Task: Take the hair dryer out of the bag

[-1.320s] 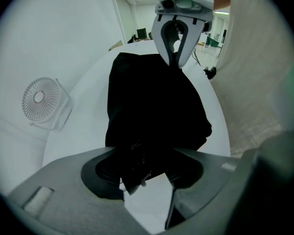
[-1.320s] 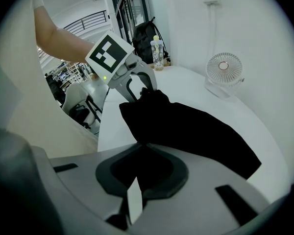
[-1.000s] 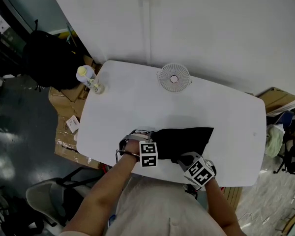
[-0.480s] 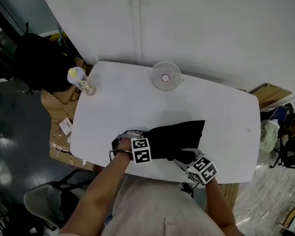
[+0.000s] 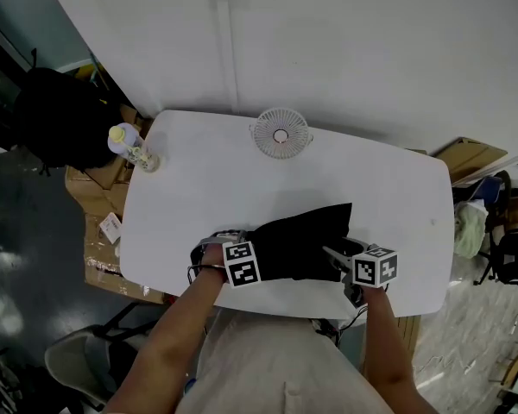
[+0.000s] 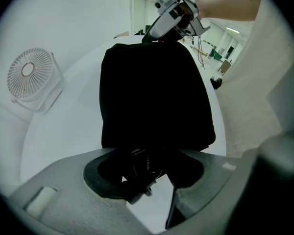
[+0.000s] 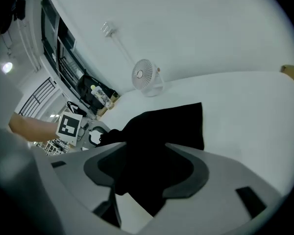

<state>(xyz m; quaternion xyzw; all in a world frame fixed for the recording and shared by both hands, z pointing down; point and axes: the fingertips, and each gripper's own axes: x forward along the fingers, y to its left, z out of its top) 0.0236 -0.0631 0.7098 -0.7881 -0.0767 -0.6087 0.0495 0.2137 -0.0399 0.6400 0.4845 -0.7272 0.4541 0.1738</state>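
At the near edge of the desk [image 5: 198,179], the left gripper [image 6: 144,169] is grasping the gathered end of the black bag [image 5: 304,241]. Its fingers are clenched on fabric where a coiled piece, possibly a cord, is showing. The right gripper [image 7: 144,173] has just been opening its fingers; released, they are straddling the bag's other end. The hair dryer is not showing and is presumably inside. Expect limp cloth around a rigid, heavier body; take its handle. Beyond are standing a small fan [image 5: 280,134] and a bottle [image 5: 131,147].
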